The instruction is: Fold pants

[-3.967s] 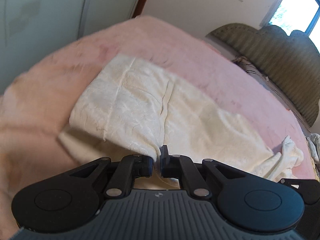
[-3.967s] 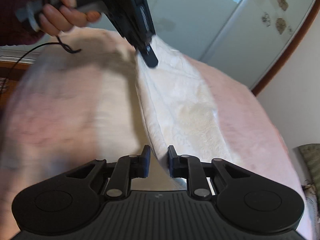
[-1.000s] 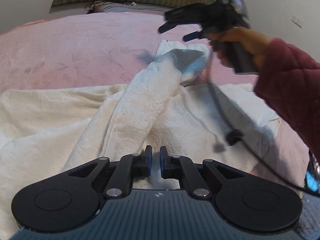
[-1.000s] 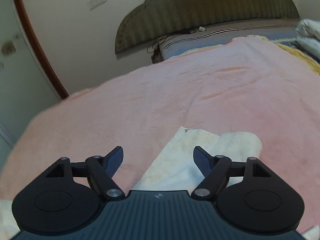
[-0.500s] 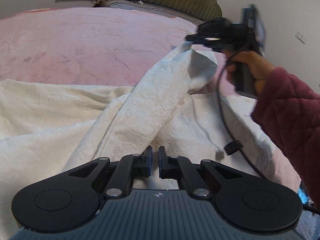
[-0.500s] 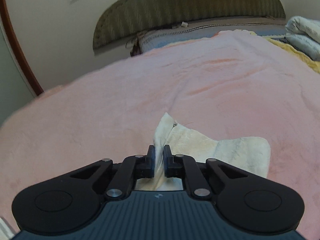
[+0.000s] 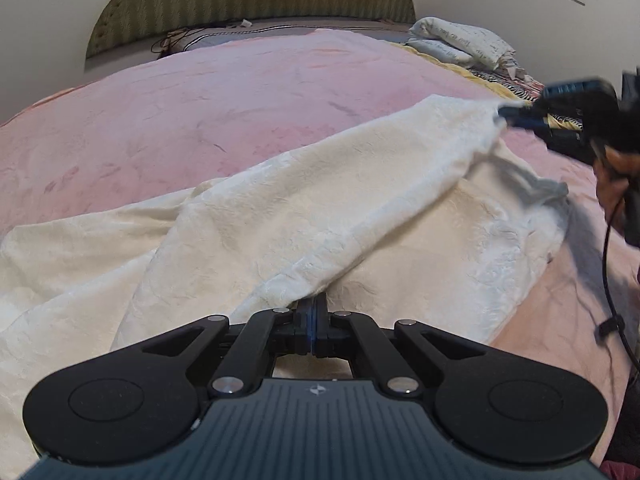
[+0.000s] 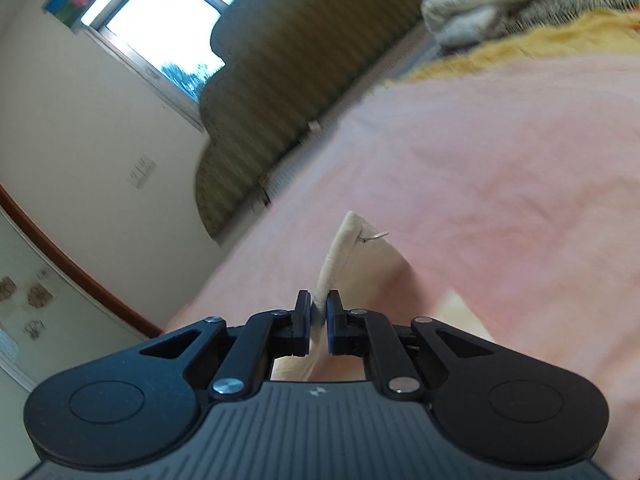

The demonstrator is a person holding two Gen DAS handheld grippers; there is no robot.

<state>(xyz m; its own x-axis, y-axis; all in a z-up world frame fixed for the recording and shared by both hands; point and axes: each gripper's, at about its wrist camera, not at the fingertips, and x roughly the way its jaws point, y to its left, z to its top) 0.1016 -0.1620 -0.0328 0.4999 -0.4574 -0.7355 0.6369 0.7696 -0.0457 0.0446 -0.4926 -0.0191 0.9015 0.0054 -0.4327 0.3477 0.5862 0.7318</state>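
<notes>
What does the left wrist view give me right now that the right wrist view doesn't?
Only the left wrist view shows the cream pants at full spread: one leg lifted off the pink blanket and stretched between the left gripper, shut on its near end, and the right gripper pinching the far end, with the person's hand behind it.

Only the right wrist view shows the window and the cloth pressed between the right gripper's pads, seen up close.

Both show the pants, blanket, green headboard and folded bedding.
</notes>
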